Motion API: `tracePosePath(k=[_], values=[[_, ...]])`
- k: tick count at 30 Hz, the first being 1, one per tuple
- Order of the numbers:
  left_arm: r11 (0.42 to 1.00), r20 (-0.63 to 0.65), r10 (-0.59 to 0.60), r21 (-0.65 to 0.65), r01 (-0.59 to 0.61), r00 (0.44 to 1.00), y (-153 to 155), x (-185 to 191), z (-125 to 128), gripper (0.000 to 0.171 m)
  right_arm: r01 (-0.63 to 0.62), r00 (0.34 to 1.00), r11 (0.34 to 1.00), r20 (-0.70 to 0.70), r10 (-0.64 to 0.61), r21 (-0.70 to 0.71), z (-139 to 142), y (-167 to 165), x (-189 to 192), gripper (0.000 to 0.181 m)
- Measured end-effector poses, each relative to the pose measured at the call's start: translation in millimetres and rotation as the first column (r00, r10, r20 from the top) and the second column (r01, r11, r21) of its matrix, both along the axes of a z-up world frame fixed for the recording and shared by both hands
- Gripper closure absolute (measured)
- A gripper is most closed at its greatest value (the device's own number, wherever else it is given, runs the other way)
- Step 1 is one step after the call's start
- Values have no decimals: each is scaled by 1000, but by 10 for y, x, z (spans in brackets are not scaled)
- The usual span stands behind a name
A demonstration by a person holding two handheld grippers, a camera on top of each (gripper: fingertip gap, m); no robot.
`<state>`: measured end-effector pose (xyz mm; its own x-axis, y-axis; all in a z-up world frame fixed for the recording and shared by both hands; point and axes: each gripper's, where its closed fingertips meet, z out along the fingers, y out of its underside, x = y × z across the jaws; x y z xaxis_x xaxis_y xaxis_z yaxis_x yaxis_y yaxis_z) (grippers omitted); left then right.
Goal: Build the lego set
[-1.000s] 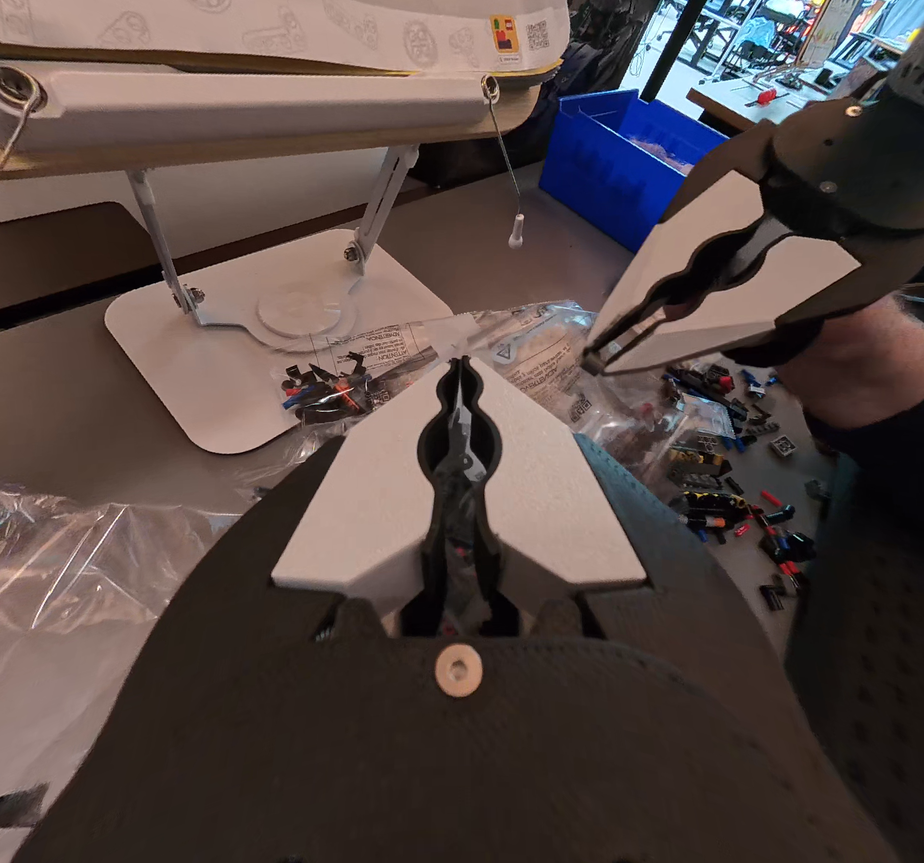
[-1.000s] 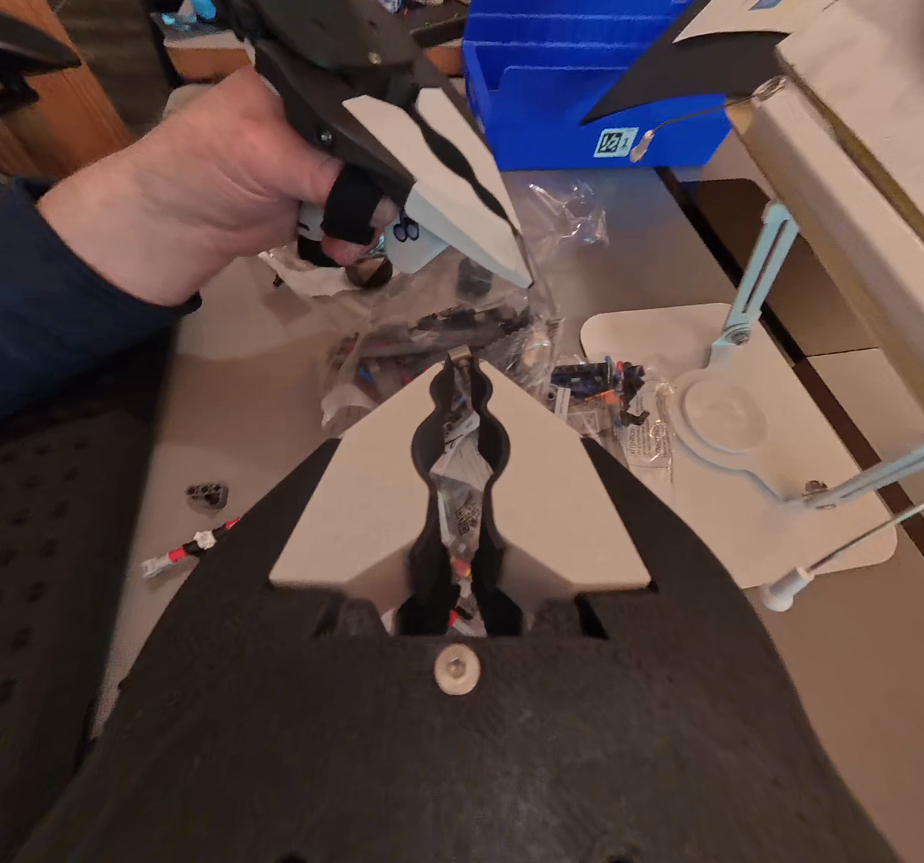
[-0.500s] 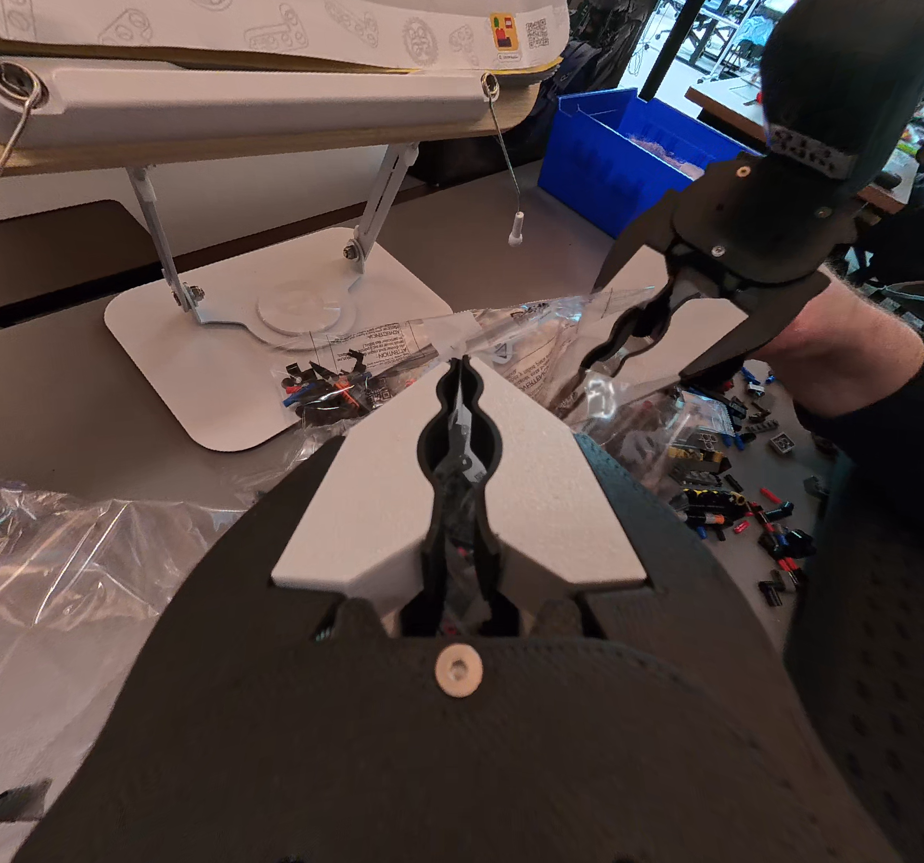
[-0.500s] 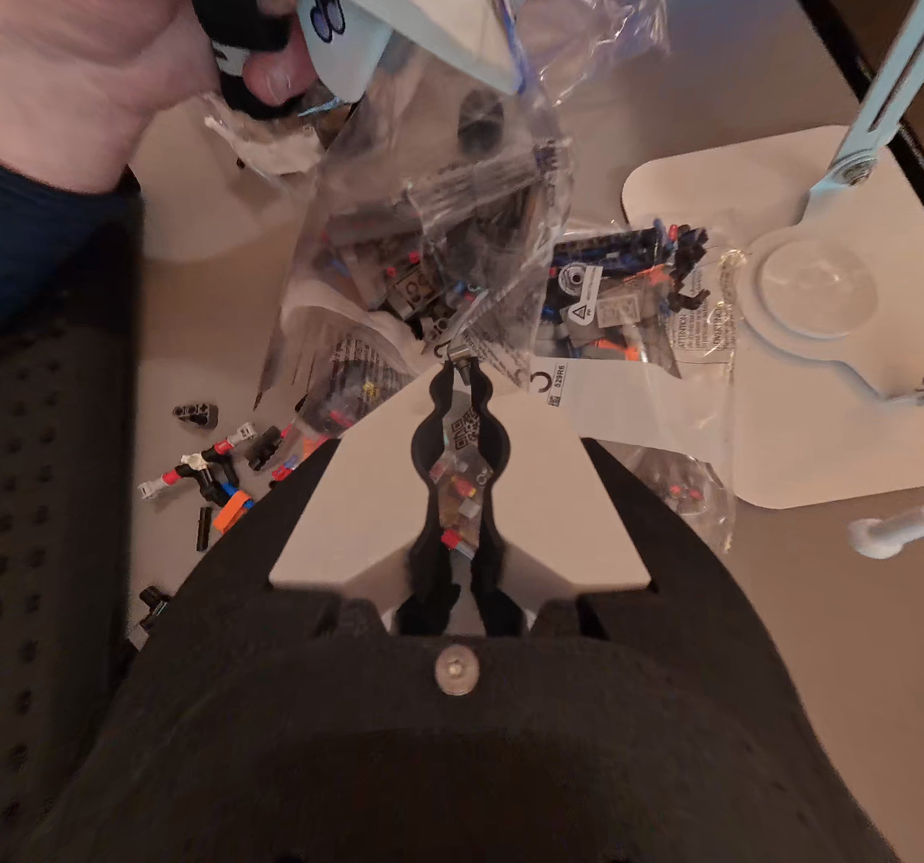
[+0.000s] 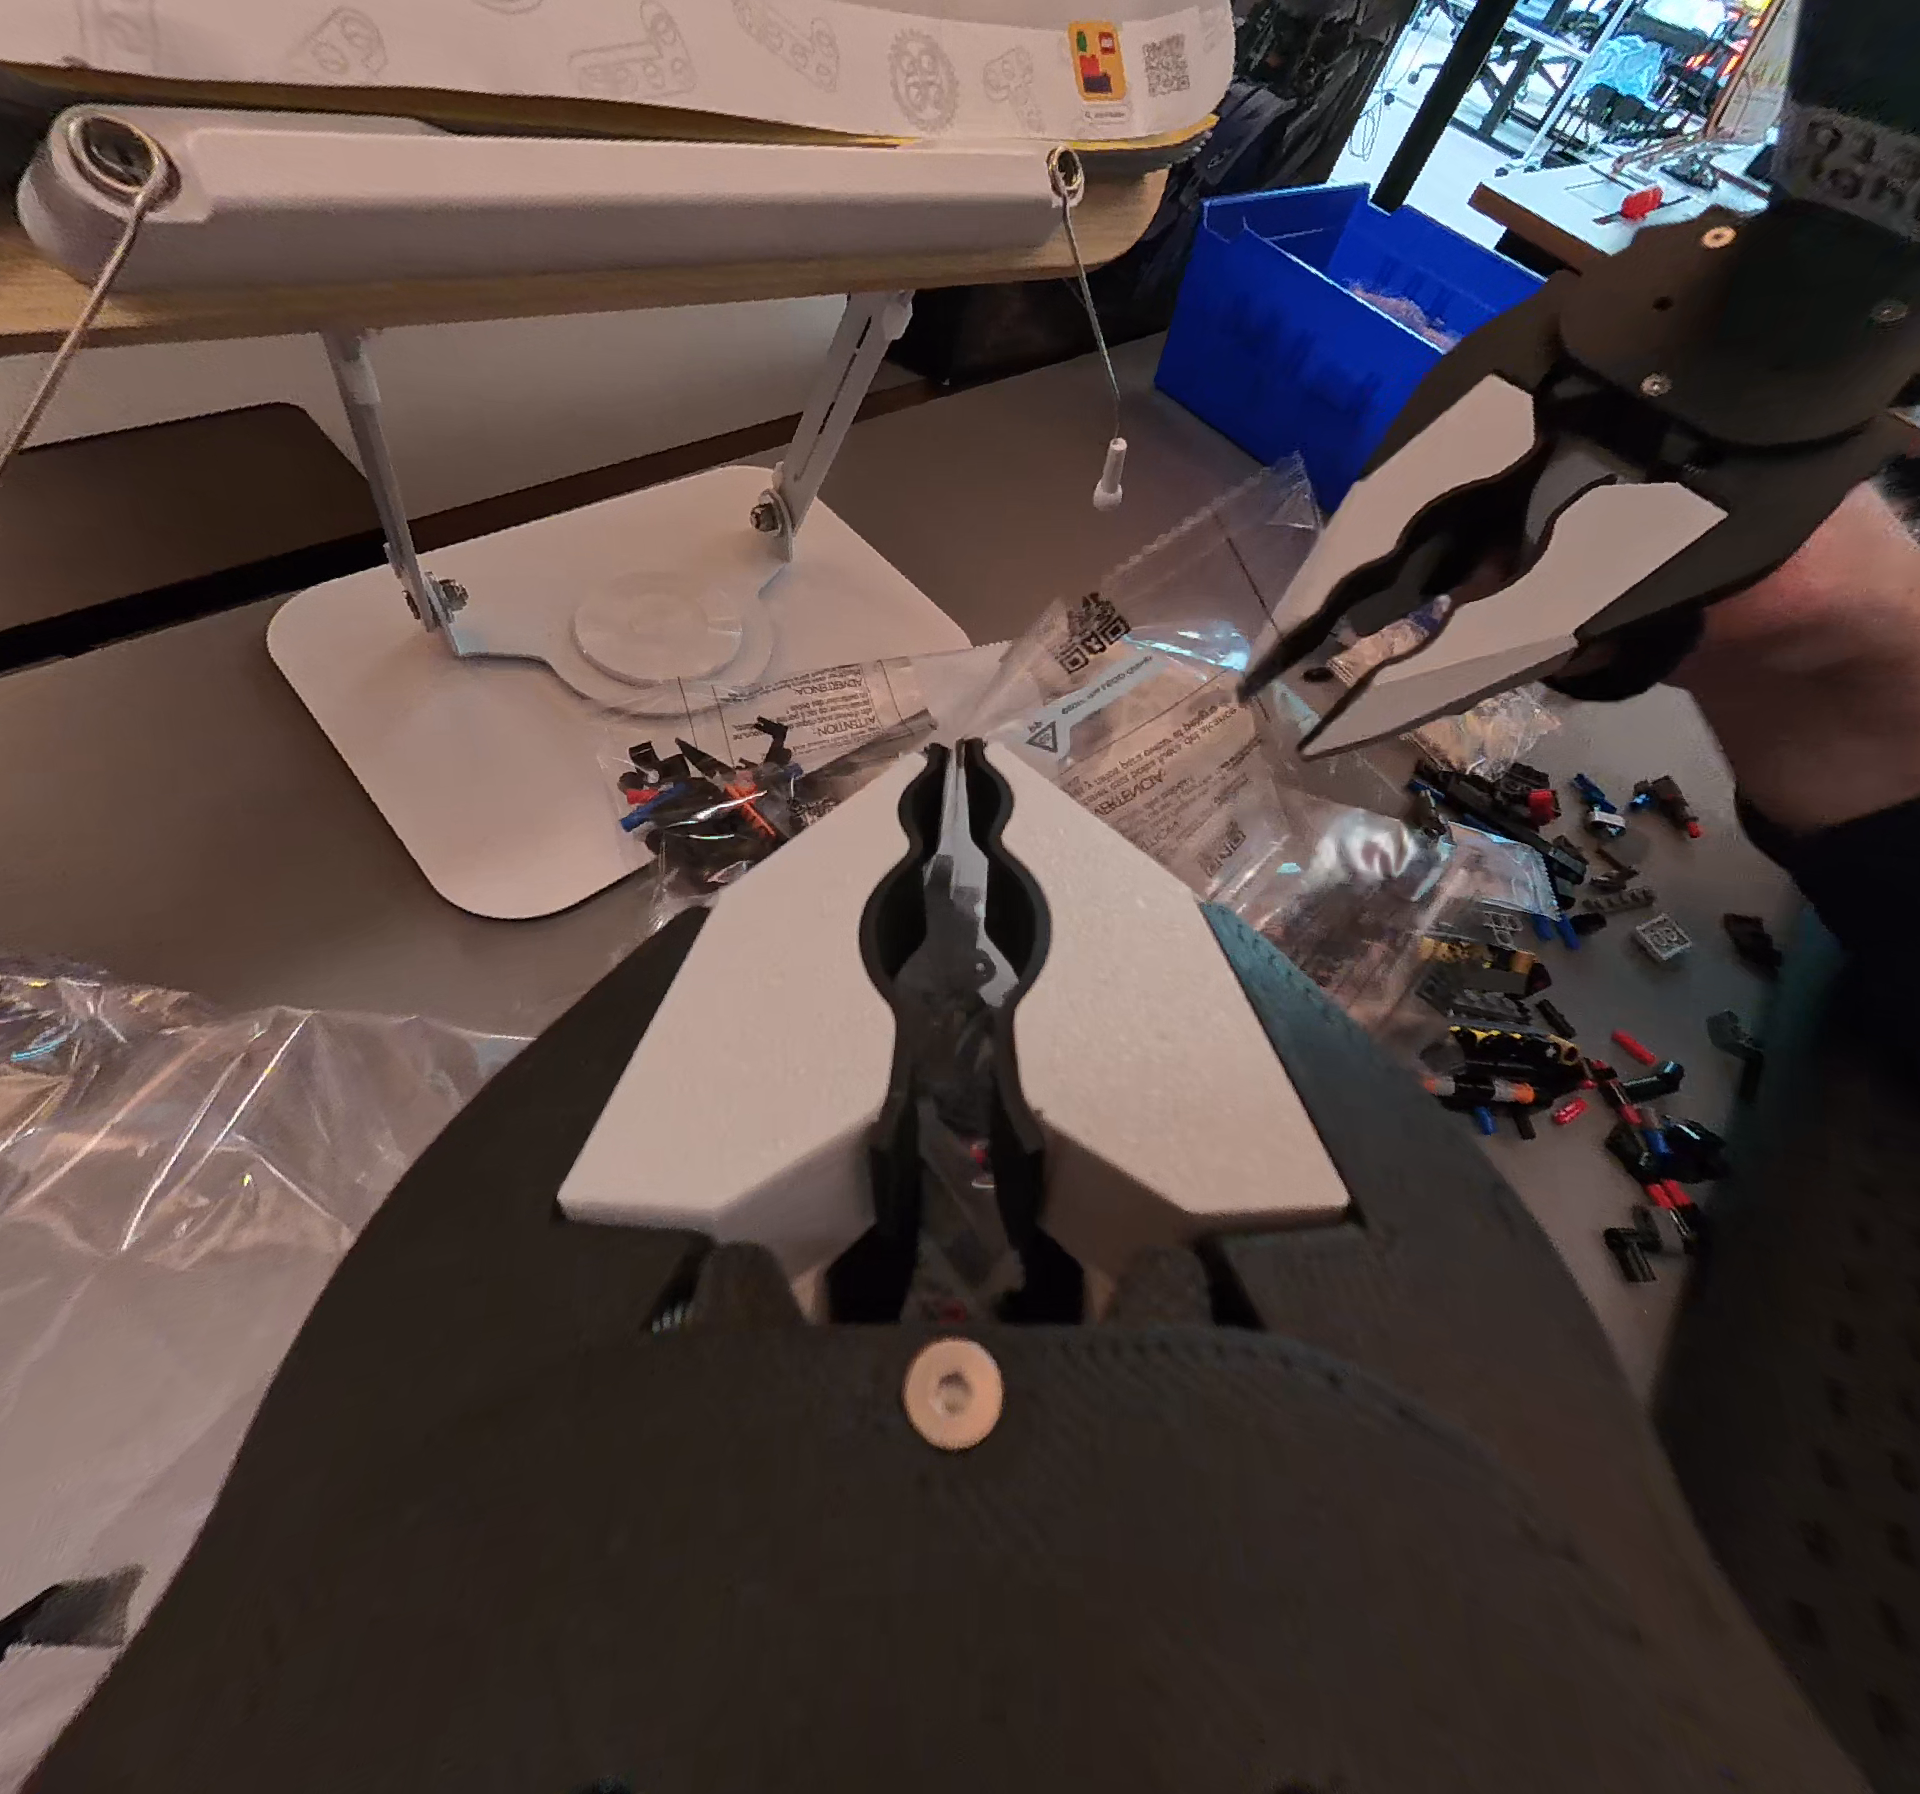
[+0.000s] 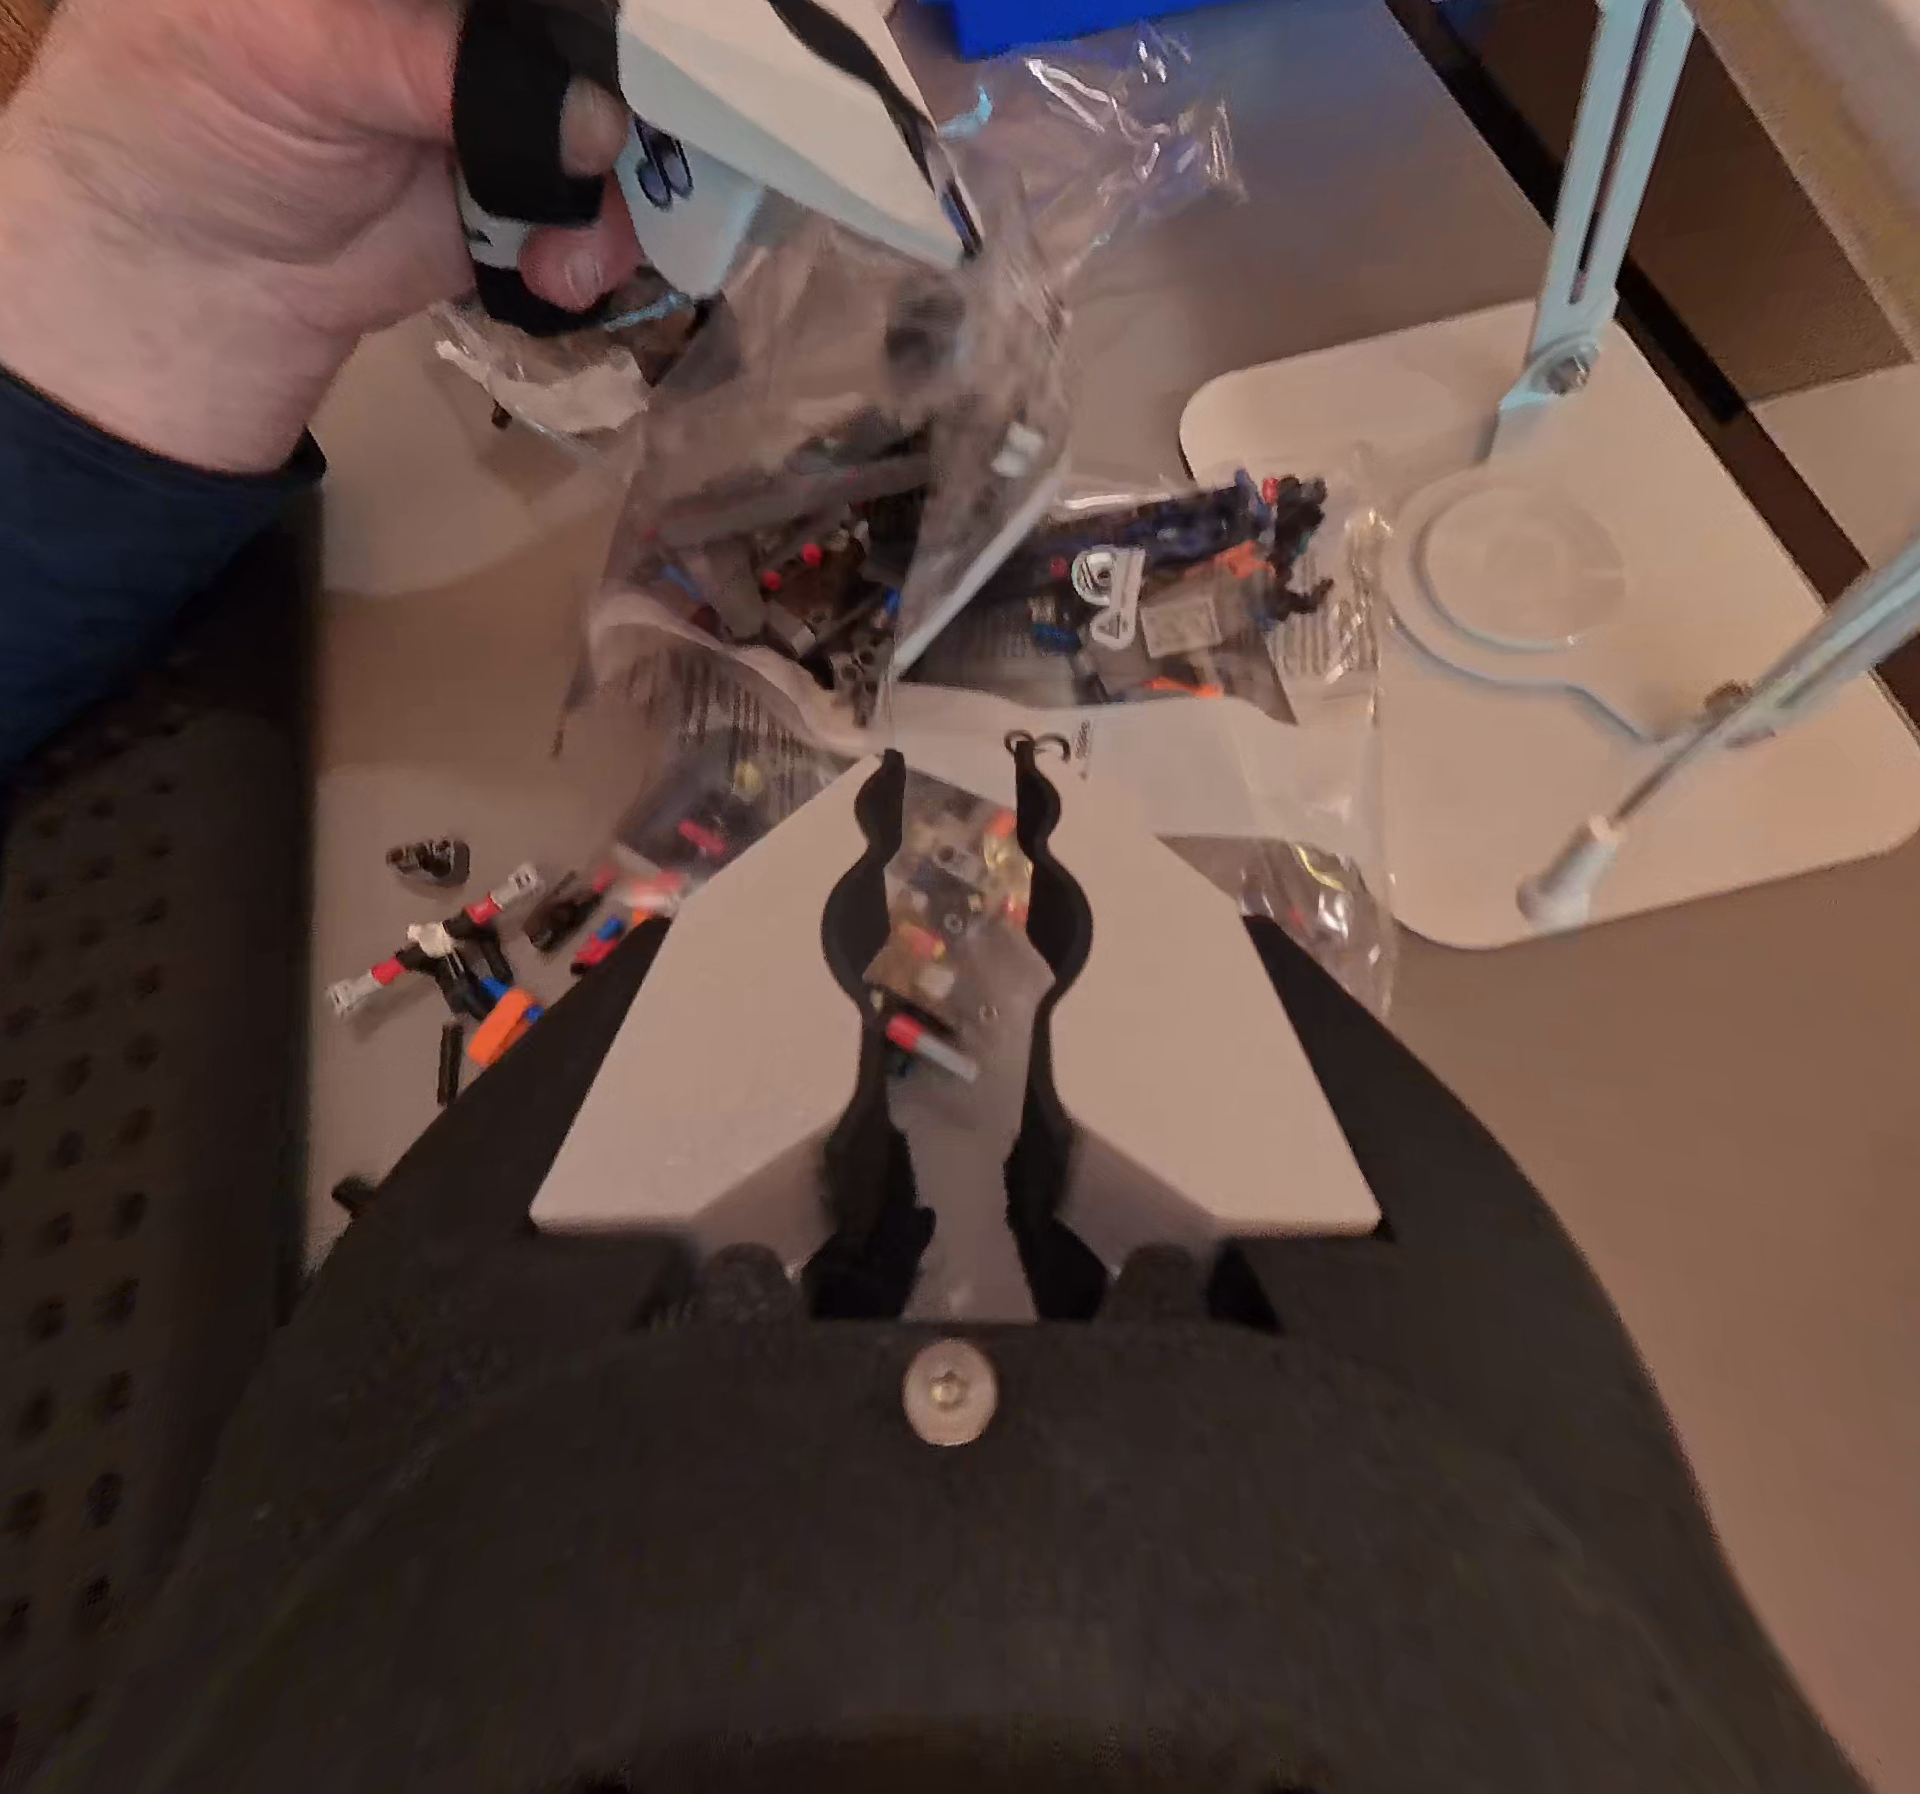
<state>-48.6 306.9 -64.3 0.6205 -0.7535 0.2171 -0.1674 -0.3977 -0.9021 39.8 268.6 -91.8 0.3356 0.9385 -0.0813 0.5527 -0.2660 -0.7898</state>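
While the left gripper (image 5: 958, 752) is clamped tight on a clear parts bag (image 6: 831, 539) hanging above the grey table (image 5: 208, 809), the right gripper (image 6: 961, 757) sits narrowly parted beside it, gripping nothing. Loose lego pieces (image 5: 1558, 1048) lie scattered underneath.

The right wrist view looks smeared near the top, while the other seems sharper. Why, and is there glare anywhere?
Right wrist view: the hand and the hanging plastic bag are motion-blurred, the table dim and warm-toned. Left wrist view: mostly sharp, with white glare on the bag, an overexposed bright room at top right, and straight edges of the white stand bowed by the wide lens.
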Motion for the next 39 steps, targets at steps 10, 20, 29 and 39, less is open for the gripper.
tracePosePath(k=[10, 20, 29, 39], values=[[1000, -21, 23, 10, -22, 1000, 22, -18, -11, 171, -97, 977, 981, 173, 126, -165, -503, -352, 411, 161], [1000, -51, 10, 12, -10, 999, 2, 27, -41, 171, -133, 922, 964, 330, 205, -230, -757, -555, 699, 158], [1000, -81, 3, 12, -2, 997, -8, 87, -86, 168, -142, 897, 945, 365, 248, -295, -836, -698, 854, 157], [999, -202, 1, 46, 9, 979, -21, 211, -191, 156, -166, 881, 945, 387, 270, -281, -847, -741, 867, 165]])
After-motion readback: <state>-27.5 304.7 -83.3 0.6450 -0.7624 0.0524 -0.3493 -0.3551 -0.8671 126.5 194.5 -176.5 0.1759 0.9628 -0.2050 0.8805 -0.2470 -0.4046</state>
